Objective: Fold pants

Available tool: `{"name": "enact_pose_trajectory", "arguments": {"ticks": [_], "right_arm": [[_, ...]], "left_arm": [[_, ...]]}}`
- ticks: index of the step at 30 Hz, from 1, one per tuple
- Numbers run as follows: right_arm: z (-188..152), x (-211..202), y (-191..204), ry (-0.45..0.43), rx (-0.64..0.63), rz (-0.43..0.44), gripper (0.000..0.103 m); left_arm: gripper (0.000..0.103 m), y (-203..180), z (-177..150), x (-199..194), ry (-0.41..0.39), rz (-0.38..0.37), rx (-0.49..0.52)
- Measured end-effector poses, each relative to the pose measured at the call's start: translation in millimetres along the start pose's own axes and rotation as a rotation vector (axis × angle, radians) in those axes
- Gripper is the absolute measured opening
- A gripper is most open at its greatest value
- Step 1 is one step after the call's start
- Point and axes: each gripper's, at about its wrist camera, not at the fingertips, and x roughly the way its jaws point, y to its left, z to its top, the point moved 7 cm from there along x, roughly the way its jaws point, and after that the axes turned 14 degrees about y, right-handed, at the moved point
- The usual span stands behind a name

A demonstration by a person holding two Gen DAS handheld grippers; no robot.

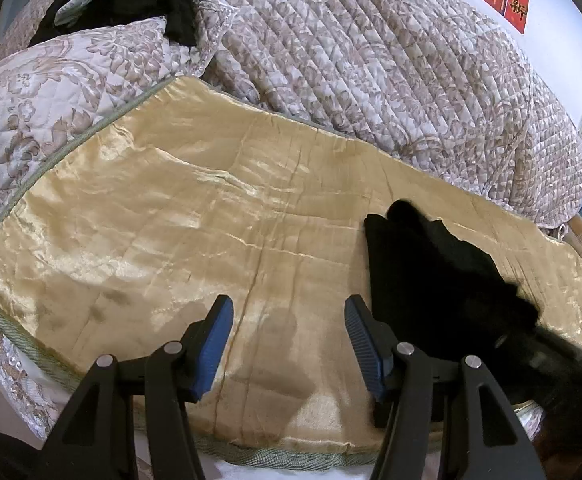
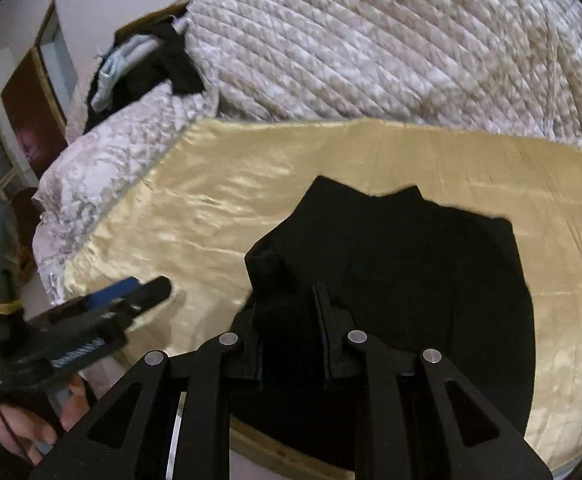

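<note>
R gripper (image 2: 291,320) pinching pants (image 2: 411,272), bunched fabric betw jaws. L gripper (image 1: 289,344) spread, empty, just left of pants; pants lie to its right on gold sheet (image 1: 151,220). R nearer.

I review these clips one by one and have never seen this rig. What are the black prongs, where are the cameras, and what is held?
A person holds a two-fingered clamp in each hand, each with a fisheye camera looking along its fingers. The left view shows the left gripper, jaws apart and empty above a gold satin cover. The right view shows the right gripper, jaws closed on the black pants, which lie partly on the cover. A quilted blanket lies behind.
</note>
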Motion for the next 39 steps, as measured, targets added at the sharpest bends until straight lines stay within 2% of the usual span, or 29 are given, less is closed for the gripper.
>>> {"name": "enact_pose_trajectory", "arguments": {"ticks": [4, 5, 6, 7, 9, 10, 15, 17, 18, 20, 21, 23, 25, 28, 31, 39], "right_arm": [[-17.3, 32.8, 7.7, 0.084, -0.042, -0.026, 0.022], [-19.7, 34.9, 8.8, 0.068, -0.047, -0.018, 0.024], [-19.6, 31.0, 12.4, 0.039, -0.063, -0.018, 0.030], [-19.8, 29.5, 14.5, 0.038, -0.067, -0.003, 0.042], [-19.7, 26.1, 21.1, 0.055, -0.075, 0.056, 0.055], [-18.9, 20.2, 24.0, 0.050, -0.081, 0.088, 0.056], [-19.6, -24.4, 19.5, -0.055, -0.060, 0.173, 0.056], [-25.0, -43.0, 3.3, -0.122, -0.030, 0.138, 0.056], [-29.3, -45.0, -6.7, -0.126, -0.009, 0.105, 0.056], [-40.1, -35.5, -26.7, -0.086, 0.029, 0.029, 0.046], [-47.8, -24.6, -35.5, -0.041, 0.046, -0.006, 0.037], [-59.3, -4.3, -39.9, 0.049, 0.047, -0.014, 0.030], [-58.1, -9.1, -30.0, 0.034, 0.000, 0.015, 0.030], [-45.4, -19.6, -29.7, 0.011, 0.009, 0.068, 0.030], [-27.3, -30.4, -49.7, -0.021, 0.020, 0.024, 0.030], [23.2, -19.8, -98.5, 0.016, 0.037, -0.063, 0.030]], "left_arm": [[0.061, 1.1, -0.7, -0.6, 0.003, 0.006, 0.001], [0.061, 2.3, -0.8, -0.5, 0.003, 0.009, -0.002], [0.061, 3.0, -0.8, -0.1, 0.004, 0.011, -0.004], [0.061, 3.7, -0.9, 0.3, 0.005, 0.012, -0.007], [0.061, 5.1, -0.5, 0.1, 0.003, 0.013, -0.012], [0.061, 4.9, -0.4, -0.1, 0.000, 0.012, -0.011], [0.061, 1.2, -1.6, 0.7, -0.003, 0.011, 0.000], [0.061, -2.9, -1.6, 0.6, -0.004, 0.005, 0.009], [0.061, -7.1, -1.8, 0.6, -0.005, 0.000, 0.019], [0.061, -15.6, -1.9, 0.5, -0.008, -0.009, 0.043], [0.061, -20.9, -2.2, 0.6, -0.009, -0.012, 0.057], [0.061, -29.9, -2.5, 0.8, -0.009, -0.017, 0.079], [0.061, -40.0, -2.4, 1.0, -0.010, -0.018, 0.103], [0.061, -54.3, -0.4, 1.3, -0.009, -0.020, 0.137], [0.061, -69.8, 4.5, 0.7, -0.011, -0.025, 0.173], [0.061, -122.8, 33.2, 14.0, -0.012, -0.051, 0.319]]}}
